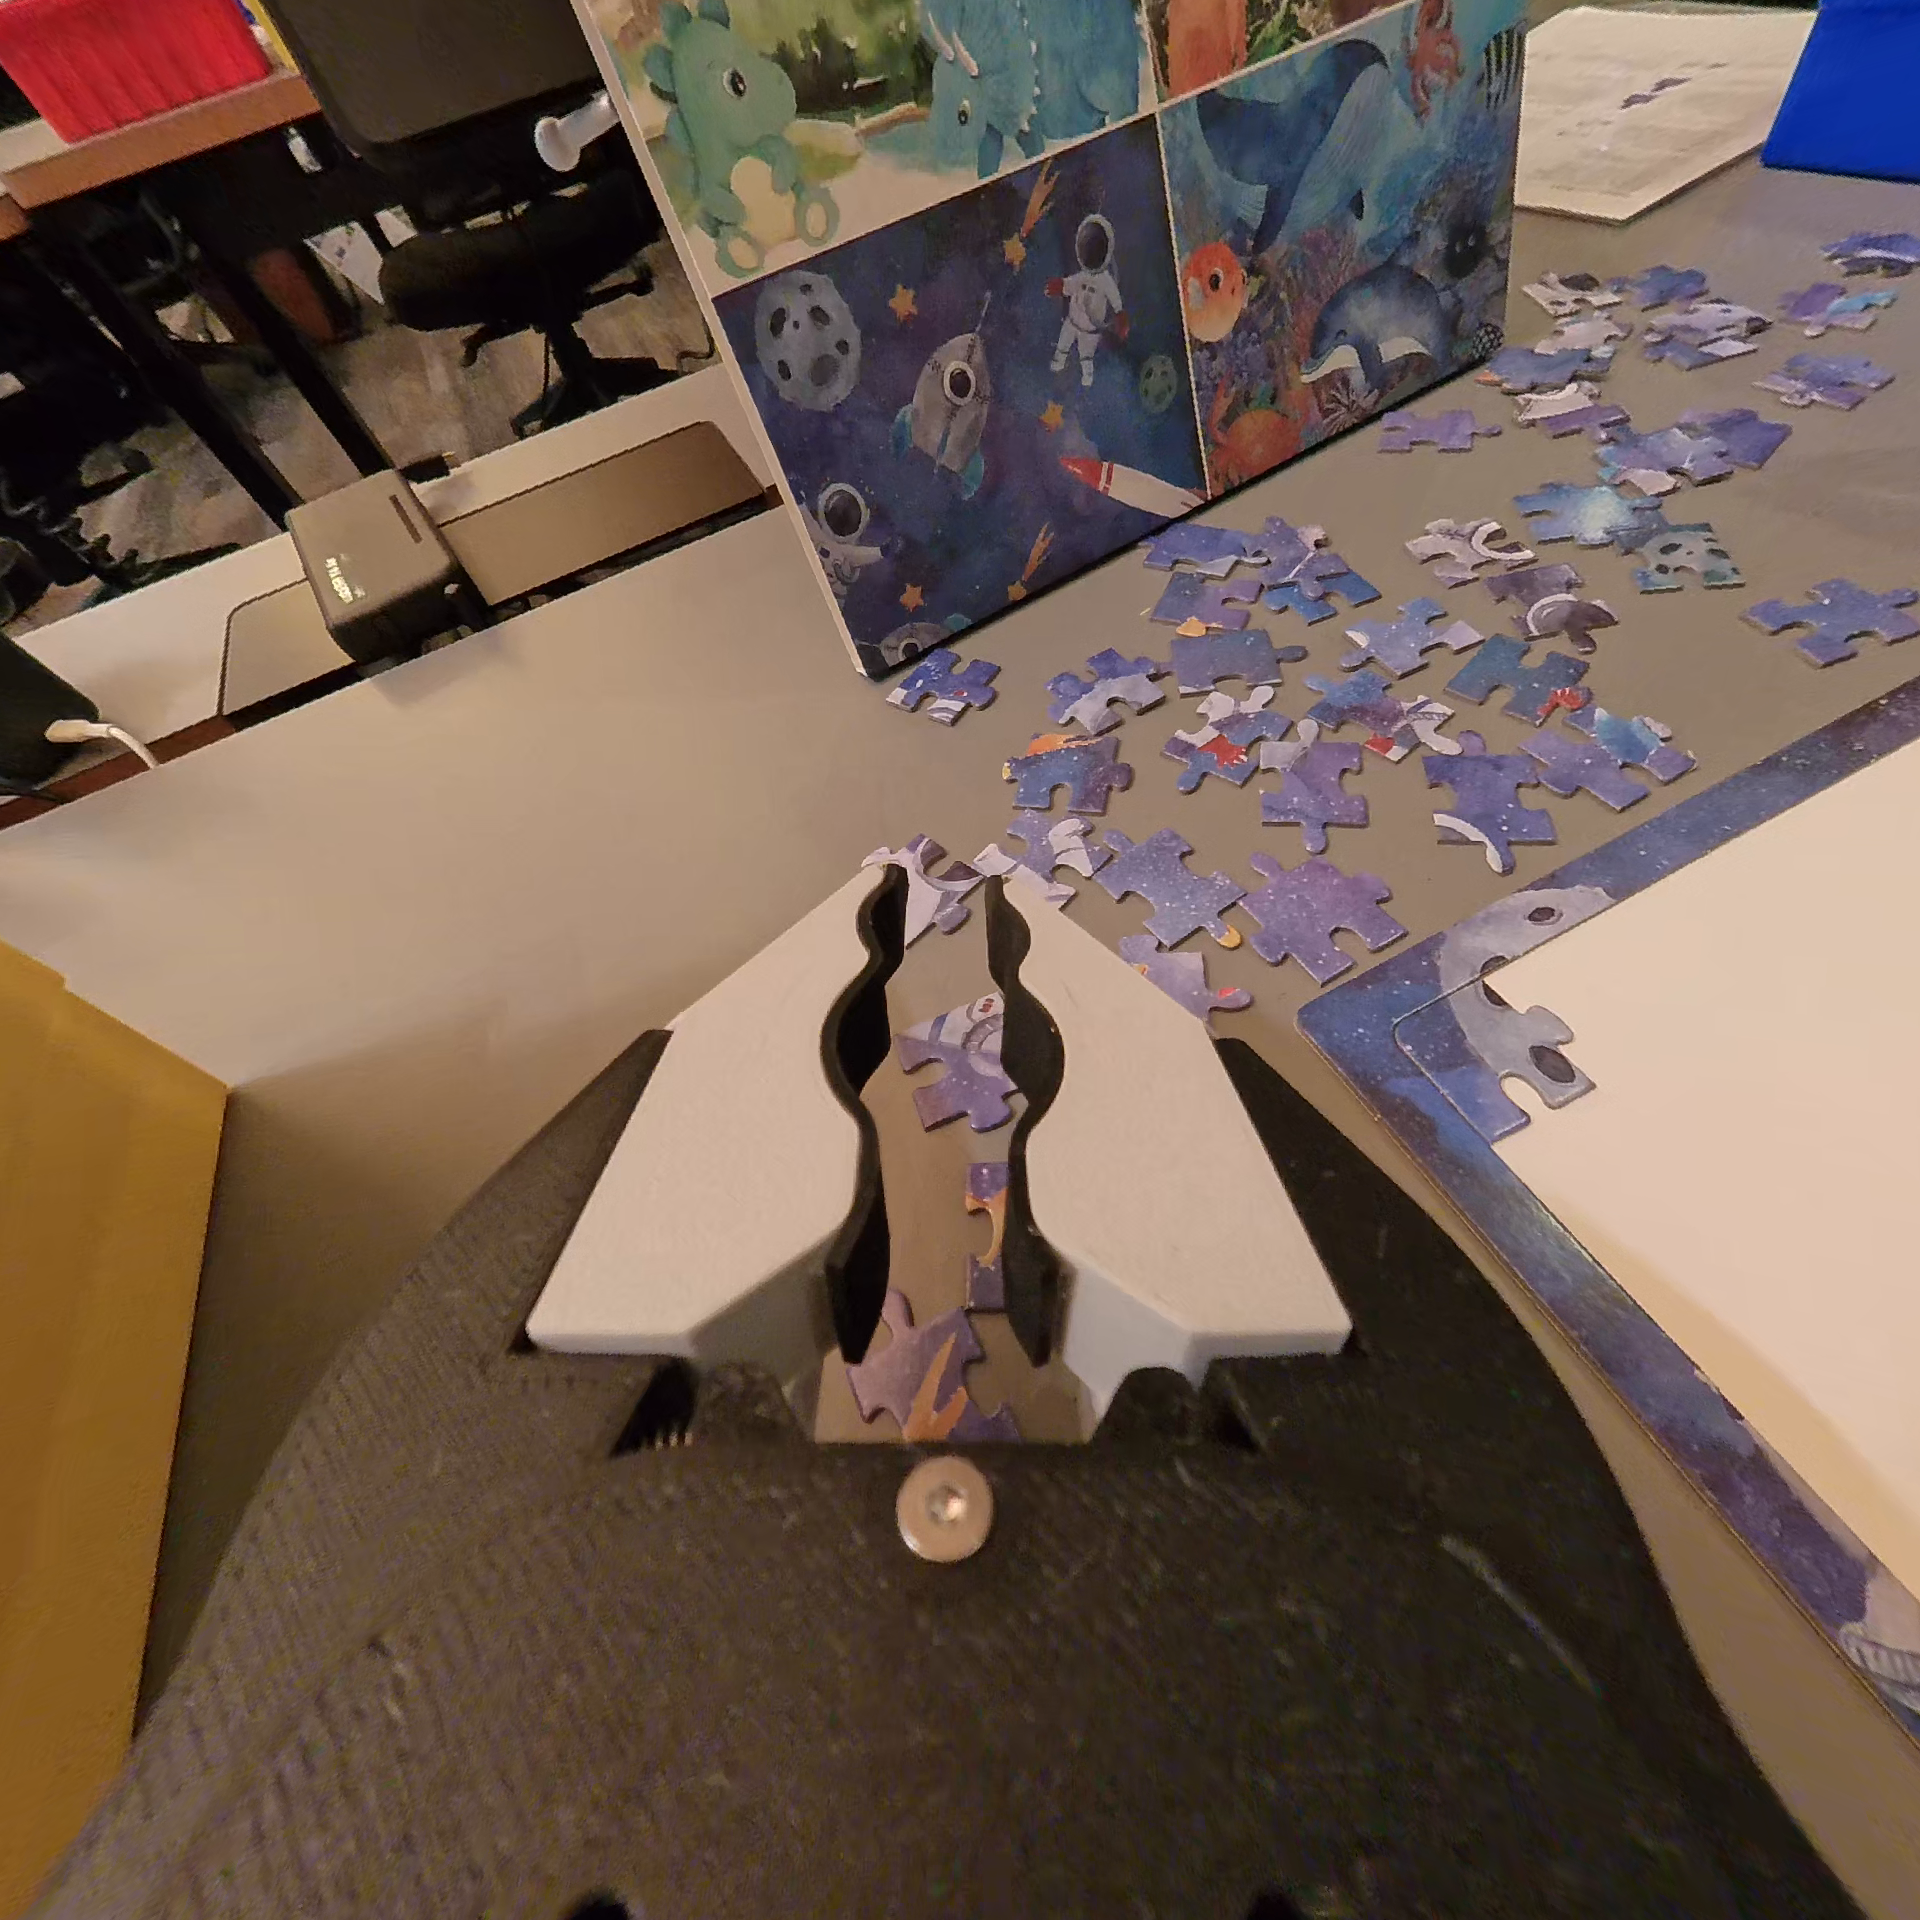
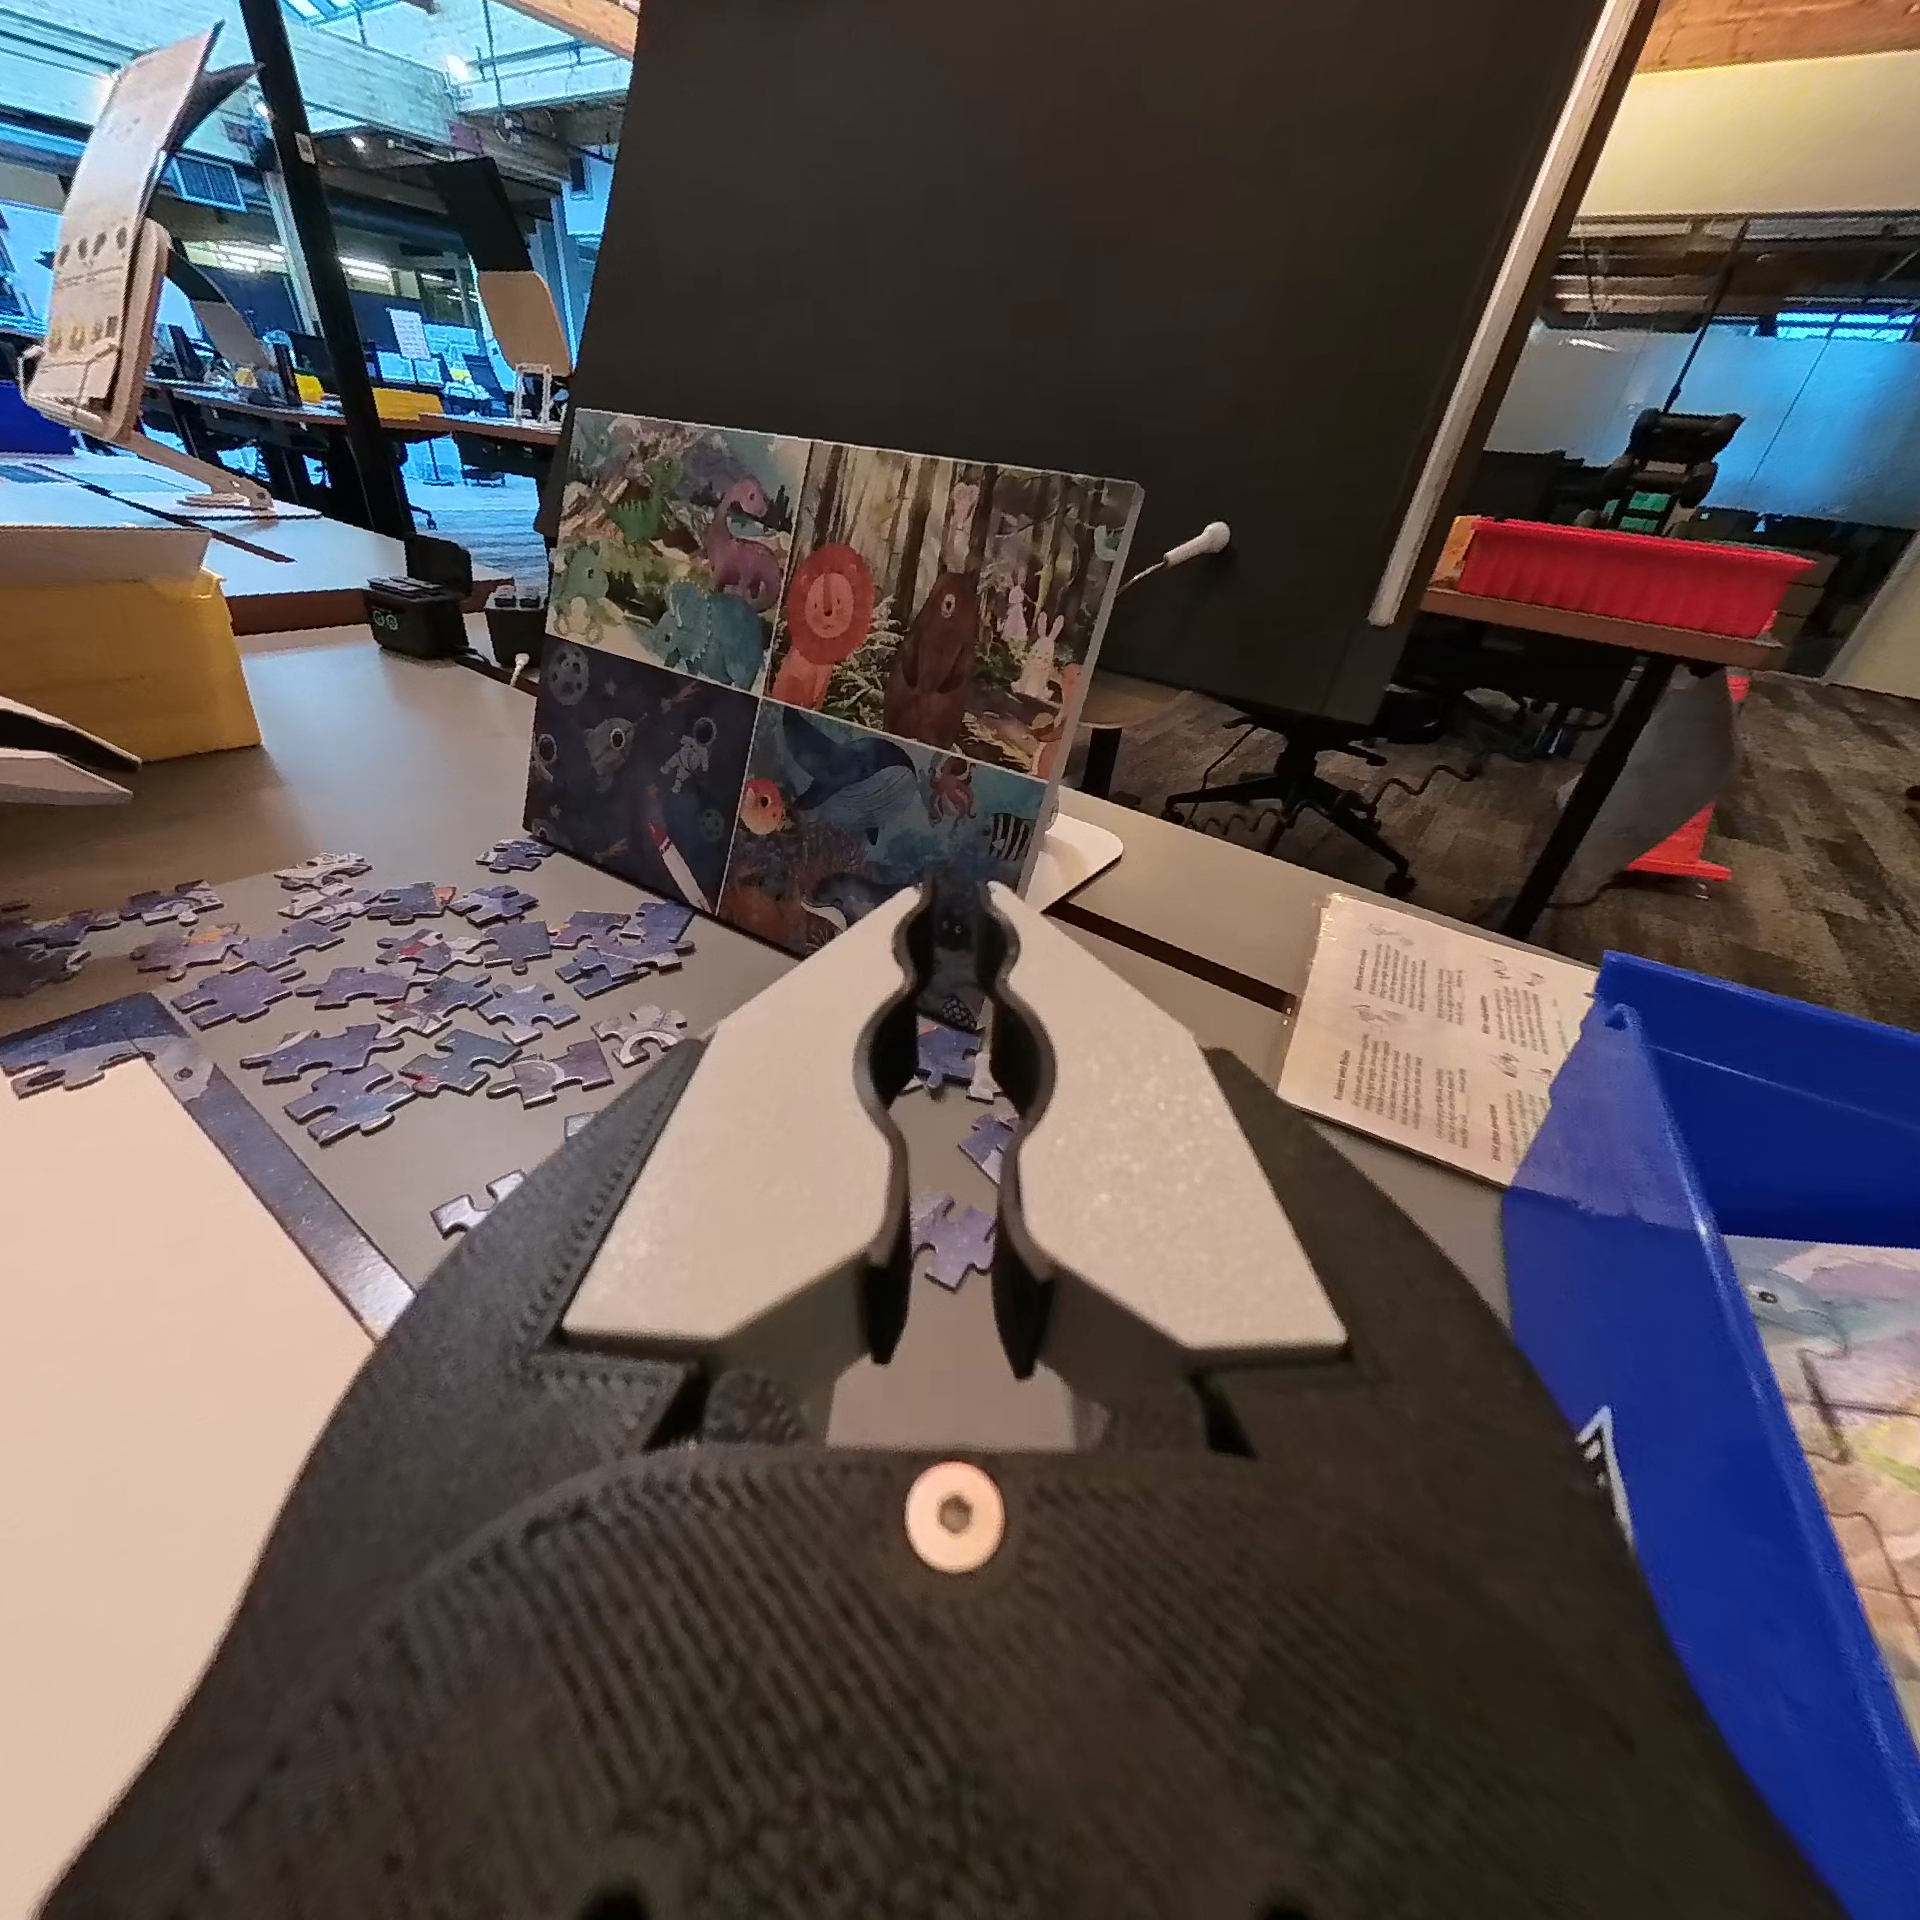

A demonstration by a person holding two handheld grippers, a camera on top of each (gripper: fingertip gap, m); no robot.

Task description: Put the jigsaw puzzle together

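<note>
Many loose blue-purple space puzzle pieces (image 1: 1351,707) lie scattered on the grey table; they also show in the right wrist view (image 2: 395,987). The puzzle frame board (image 1: 1714,1091) has a blue border and a cream inside, with one corner piece (image 1: 1486,1060) set in it. The board also shows at the left of the right wrist view (image 2: 291,1164). My left gripper (image 1: 940,883) is narrowly open and empty, hovering over the near edge of the pieces. My right gripper (image 2: 958,896) is narrowly open and empty, above a few stray pieces (image 2: 956,1242).
The picture box (image 1: 1039,364) stands upright behind the pieces and shows in the right wrist view too (image 2: 810,665). A blue bin (image 2: 1662,1299) holding another puzzle and a printed leaflet (image 2: 1423,1060) are at the right. A yellow block (image 2: 114,665) and a black device (image 1: 374,571) sit at the left. One gripper's finger ends stand about 40 cm off the other's.
</note>
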